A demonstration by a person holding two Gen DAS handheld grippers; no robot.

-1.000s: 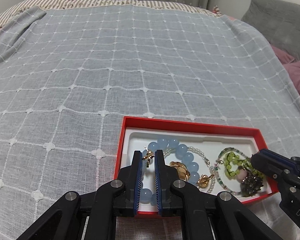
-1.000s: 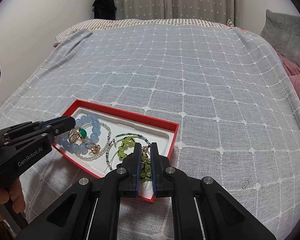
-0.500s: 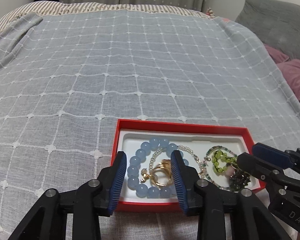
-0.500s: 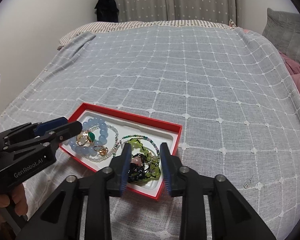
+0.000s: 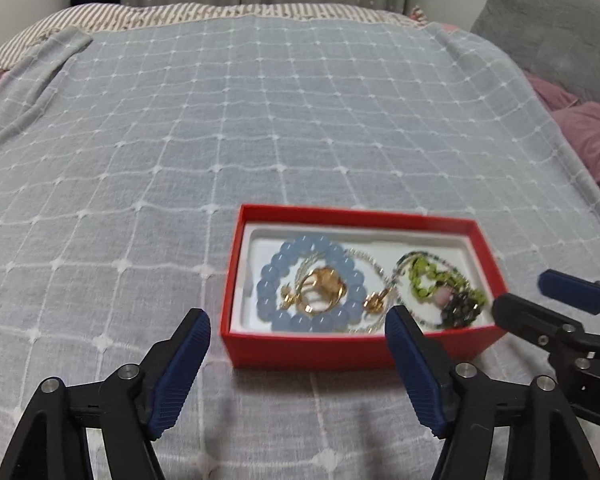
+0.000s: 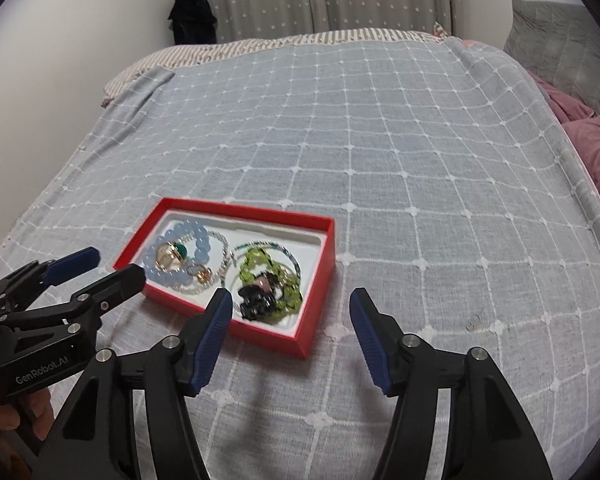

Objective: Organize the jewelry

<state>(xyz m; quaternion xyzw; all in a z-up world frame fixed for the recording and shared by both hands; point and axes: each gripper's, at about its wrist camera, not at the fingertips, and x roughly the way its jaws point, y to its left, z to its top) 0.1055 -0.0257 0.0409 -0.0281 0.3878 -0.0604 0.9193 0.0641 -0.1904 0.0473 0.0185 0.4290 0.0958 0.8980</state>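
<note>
I see both my left gripper (image 5: 298,326) and right gripper (image 6: 291,307) spread apart, jaws just opening (nothing gripped), near the red box (image 5: 340,346), wide bedspread (image 5: 260,120) beyond.

White lettering "GenRobot.AI" on the black body of the left gripper (image 6: 104,266); partial letter "D" on the right gripper (image 5: 540,296) body.

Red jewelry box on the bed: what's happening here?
A person works a handheld gripper in each hand over the red box on the blue checked bedspread. The blue bead bracelet, gold rings and green bead strand all lie inside it. The left gripper and right gripper have just been opening; both hold nothing and sit at the box's near edge.
</note>
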